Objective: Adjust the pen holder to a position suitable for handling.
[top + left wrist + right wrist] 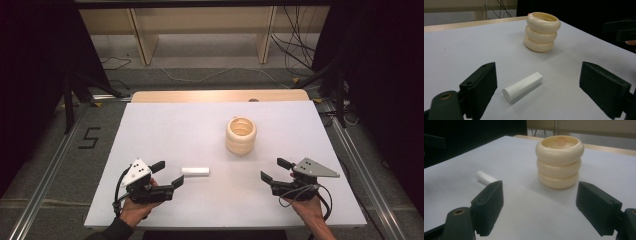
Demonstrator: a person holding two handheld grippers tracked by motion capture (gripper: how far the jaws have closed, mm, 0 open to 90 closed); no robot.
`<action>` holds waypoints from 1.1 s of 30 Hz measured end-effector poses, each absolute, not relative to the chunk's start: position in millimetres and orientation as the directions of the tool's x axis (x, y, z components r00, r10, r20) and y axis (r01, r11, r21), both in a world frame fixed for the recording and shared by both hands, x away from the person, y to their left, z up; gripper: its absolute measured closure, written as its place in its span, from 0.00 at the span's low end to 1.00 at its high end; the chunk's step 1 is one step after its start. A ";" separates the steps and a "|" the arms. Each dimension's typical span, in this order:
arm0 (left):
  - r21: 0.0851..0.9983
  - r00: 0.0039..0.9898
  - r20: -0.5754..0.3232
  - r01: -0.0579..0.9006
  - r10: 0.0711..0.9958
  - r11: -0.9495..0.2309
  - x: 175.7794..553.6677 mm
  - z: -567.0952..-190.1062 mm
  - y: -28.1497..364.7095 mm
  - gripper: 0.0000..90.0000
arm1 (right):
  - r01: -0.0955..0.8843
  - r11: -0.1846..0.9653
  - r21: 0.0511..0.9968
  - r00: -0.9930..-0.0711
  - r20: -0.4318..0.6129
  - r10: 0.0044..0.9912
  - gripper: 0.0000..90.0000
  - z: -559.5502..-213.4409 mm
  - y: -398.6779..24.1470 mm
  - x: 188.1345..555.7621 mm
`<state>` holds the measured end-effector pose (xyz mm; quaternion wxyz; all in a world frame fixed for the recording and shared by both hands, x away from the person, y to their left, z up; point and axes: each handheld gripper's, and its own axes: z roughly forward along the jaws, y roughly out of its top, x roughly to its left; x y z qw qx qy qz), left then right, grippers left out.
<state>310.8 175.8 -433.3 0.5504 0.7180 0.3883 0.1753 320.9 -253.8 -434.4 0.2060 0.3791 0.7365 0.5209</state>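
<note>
A cream holder [241,135] shaped like three stacked rings stands upright right of the table's middle, also in the left gripper view [541,32] and close ahead in the right gripper view [559,161]. A small white cylinder [195,171] lies on its side near the front left; in the left gripper view the cylinder [522,86] rests just ahead of the jaws. My left gripper [167,173] is open, its tips a short way left of the cylinder. My right gripper [275,169] is open and empty at the front right, pointing toward the holder.
The white tabletop [170,125] has a wooden strip [220,95] along its far edge. Beyond it stand wooden shelf legs [142,40] and loose cables [295,45] on the floor. Metal rails [47,180] run along both sides.
</note>
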 end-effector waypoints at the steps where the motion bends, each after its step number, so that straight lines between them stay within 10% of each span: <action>1: 0.927 0.636 -0.175 0.365 0.752 -0.092 310.9 -433.3 175.7 0.16 | 0.343 0.172 0.924 -0.627 0.088 0.774 0.25 -434.3 -253.8 320.9; 33: 0.927 0.621 -0.183 0.367 0.762 -0.077 312.8 -433.6 178.1 0.15 | 0.361 0.164 0.918 -0.527 0.056 0.848 0.27 -435.5 -260.9 347.9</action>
